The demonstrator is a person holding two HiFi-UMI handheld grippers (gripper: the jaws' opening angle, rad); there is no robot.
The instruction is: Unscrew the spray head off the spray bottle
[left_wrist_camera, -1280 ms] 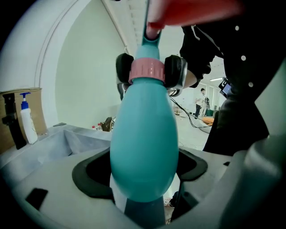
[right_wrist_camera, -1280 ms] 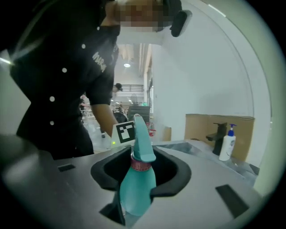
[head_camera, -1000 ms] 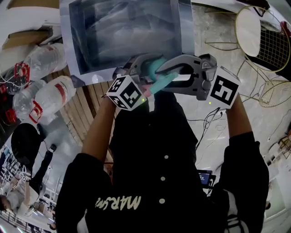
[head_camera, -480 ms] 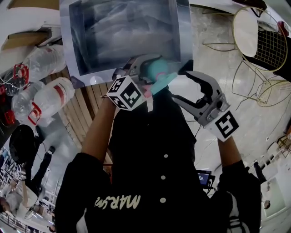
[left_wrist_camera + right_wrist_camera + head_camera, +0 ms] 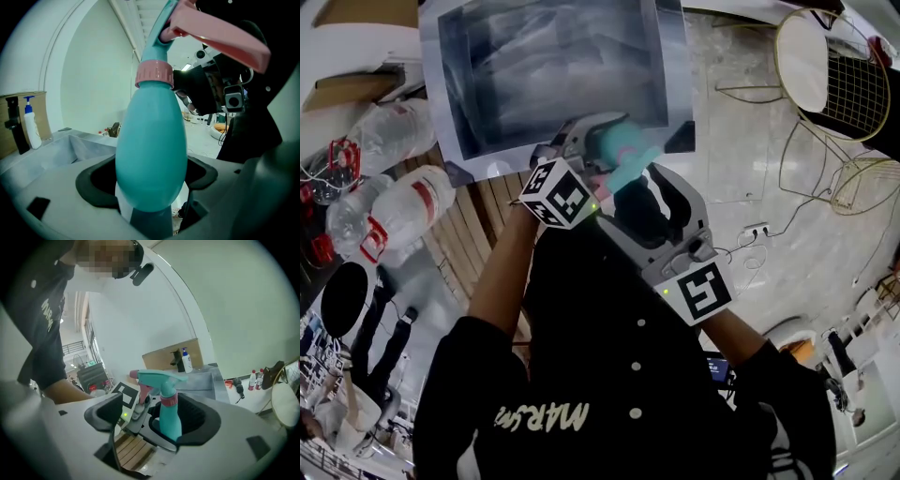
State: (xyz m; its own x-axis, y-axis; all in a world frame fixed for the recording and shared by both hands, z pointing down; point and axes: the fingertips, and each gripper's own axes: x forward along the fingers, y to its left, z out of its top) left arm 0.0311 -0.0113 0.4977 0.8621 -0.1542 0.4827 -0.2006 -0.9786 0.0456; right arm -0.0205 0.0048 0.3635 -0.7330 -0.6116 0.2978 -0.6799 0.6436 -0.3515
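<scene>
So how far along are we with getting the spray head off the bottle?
Done: the left gripper is clamped on the bottle, holding it upright. In hand: the right gripper has just been opening its jaws and grips nothing, so it looks to be between turns. Left: the spray head sits on the neck with its collar down against the bottle, so it remains to be unscrewed and lifted off.

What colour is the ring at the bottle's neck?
Pink; the ring shows best in the left gripper view.
</scene>
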